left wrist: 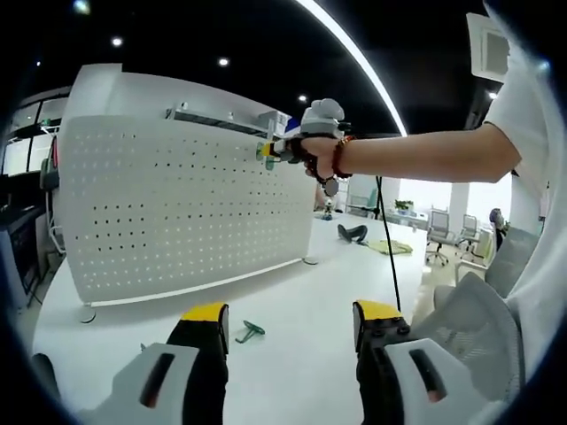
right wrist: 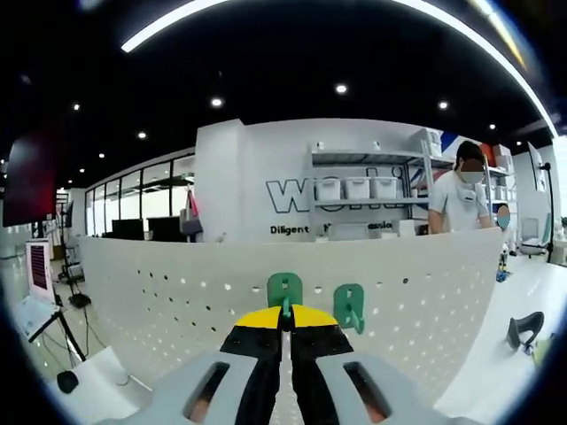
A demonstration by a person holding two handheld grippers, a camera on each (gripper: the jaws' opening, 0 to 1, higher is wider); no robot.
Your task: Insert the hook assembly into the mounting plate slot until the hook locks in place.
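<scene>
A white pegboard plate [left wrist: 177, 208] stands upright on the white table [left wrist: 301, 305]. A green hook [left wrist: 250, 331] lies flat on the table just in front of my left gripper [left wrist: 288, 319], which is open with nothing between its yellow-tipped jaws. A person's hand holds my right gripper [left wrist: 270, 152] at the board's upper right edge. In the right gripper view, my right gripper [right wrist: 284, 317] is shut on a green hook [right wrist: 284, 290] pressed against the pegboard [right wrist: 159, 301]. A second green hook [right wrist: 349, 307] hangs on the board just to its right.
A black object [left wrist: 353, 233] and a yellow-green item [left wrist: 390, 247] lie on the table beyond the board. Office chairs [left wrist: 438, 235] stand at the far right. A black cable [left wrist: 387, 239] hangs from the arm. Behind the board stand a shelf with bins [right wrist: 354, 188] and a person [right wrist: 456, 199].
</scene>
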